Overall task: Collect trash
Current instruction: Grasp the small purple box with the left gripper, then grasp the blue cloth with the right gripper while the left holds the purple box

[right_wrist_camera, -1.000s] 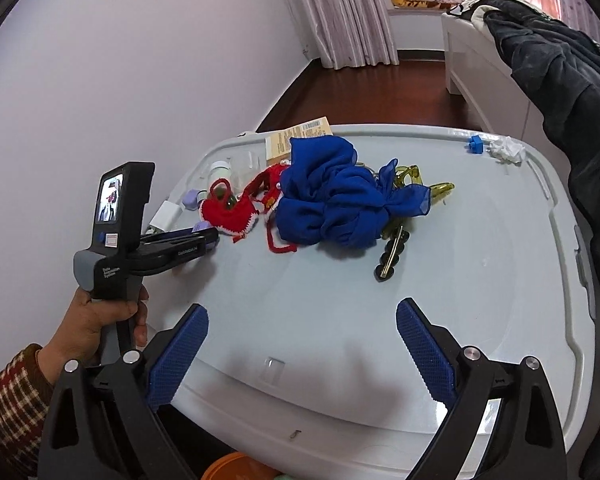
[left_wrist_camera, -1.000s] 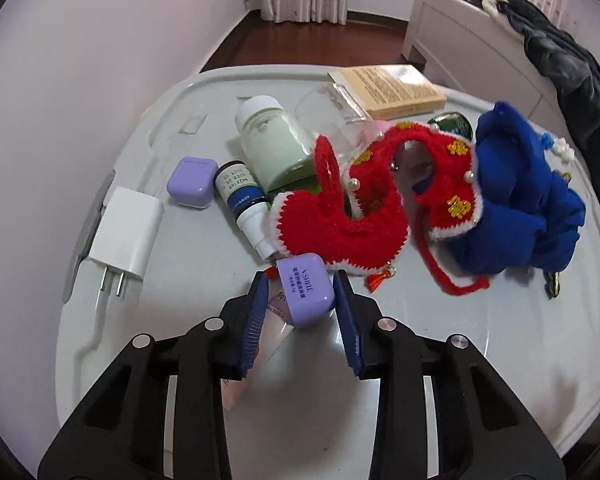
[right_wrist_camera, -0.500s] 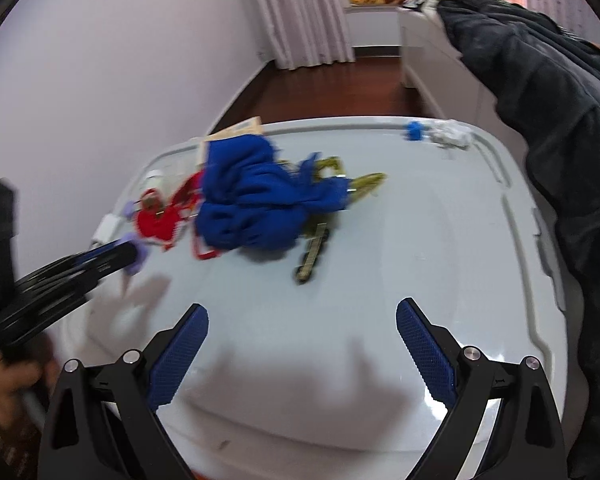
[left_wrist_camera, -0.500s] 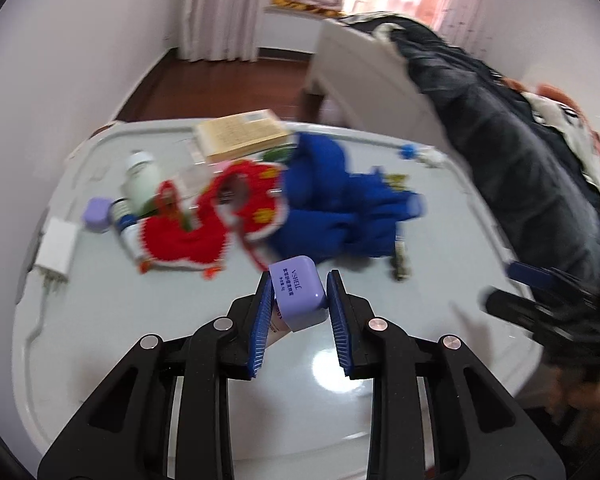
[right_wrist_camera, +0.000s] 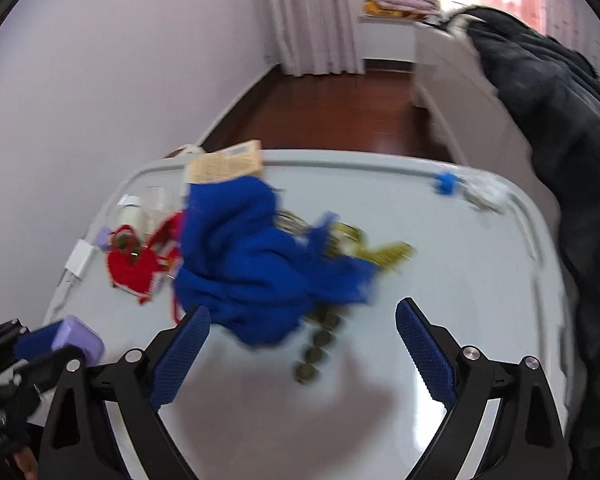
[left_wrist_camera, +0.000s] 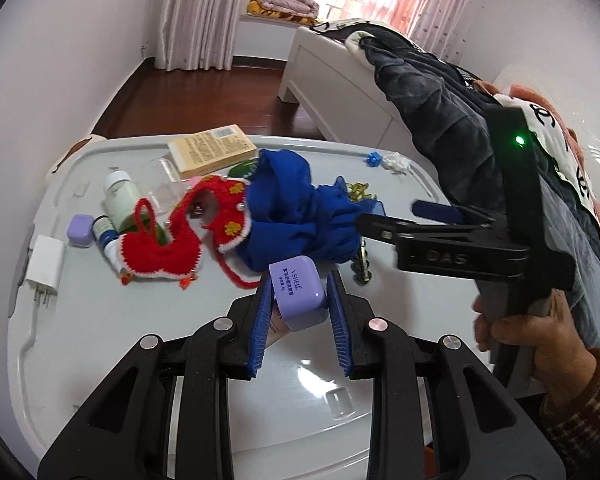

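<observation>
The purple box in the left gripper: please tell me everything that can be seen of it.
The purple box is small, with rounded corners and a smooth, plastic-looking surface. Its top carries dark print, including the word VSHELL. It is tilted and lifted clear of the white table, clamped between the blue pads of the left gripper. A pale paper piece is pinched beside it.

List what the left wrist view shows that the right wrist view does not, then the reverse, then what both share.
Left wrist only: the person's hand holding the right gripper's handle, and print on the purple box clamped in the left gripper.
Right wrist only: the right gripper's wide-open blue pads, nothing between them.
Both: blue cloth, red knitted piece, tan booklet, white charger, grey lid.
</observation>
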### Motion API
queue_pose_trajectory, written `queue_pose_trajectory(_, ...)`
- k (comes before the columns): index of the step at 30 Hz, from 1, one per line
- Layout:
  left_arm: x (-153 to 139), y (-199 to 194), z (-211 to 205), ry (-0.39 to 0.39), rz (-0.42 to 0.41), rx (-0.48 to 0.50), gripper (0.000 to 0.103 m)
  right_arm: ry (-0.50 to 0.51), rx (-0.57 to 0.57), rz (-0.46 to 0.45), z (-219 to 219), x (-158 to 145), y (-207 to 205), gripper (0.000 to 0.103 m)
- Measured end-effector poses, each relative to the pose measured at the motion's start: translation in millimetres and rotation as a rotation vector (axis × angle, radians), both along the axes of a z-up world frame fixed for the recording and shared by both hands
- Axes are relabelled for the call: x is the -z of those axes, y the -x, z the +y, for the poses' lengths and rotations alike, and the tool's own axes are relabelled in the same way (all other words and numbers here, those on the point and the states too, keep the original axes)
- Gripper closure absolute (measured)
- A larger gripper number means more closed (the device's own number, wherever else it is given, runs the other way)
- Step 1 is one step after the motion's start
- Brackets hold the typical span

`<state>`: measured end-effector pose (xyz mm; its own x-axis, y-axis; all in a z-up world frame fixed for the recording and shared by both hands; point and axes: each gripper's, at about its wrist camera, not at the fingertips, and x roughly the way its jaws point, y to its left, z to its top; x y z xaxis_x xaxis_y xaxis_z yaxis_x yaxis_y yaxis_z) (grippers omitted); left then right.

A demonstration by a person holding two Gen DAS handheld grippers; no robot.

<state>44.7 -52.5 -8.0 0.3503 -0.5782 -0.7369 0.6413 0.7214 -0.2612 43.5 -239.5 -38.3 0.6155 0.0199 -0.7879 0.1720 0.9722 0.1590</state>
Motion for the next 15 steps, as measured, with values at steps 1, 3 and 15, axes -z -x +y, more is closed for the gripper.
queue_pose_trajectory(1, 0.3, -0.4, 1.3, -0.002, 0.003, -0.001, 0.076, 0.008, -0.02, 0.001, 9.7, 1.1, -8.0, 0.01)
queue_pose_trajectory(3, 1.9, -2.1, 5.4, -0.002, 0.012, -0.011, 0.076, 0.003, -0.046, 0.001, 20.9, 3.7, -18.5, 0.01)
queue_pose_trajectory(15, 3.5, -6.2, 25.1, -0.008, 0.022, -0.031, 0.076, 0.144, -0.076, 0.126, 42.1, 45.3, -67.3, 0.038)
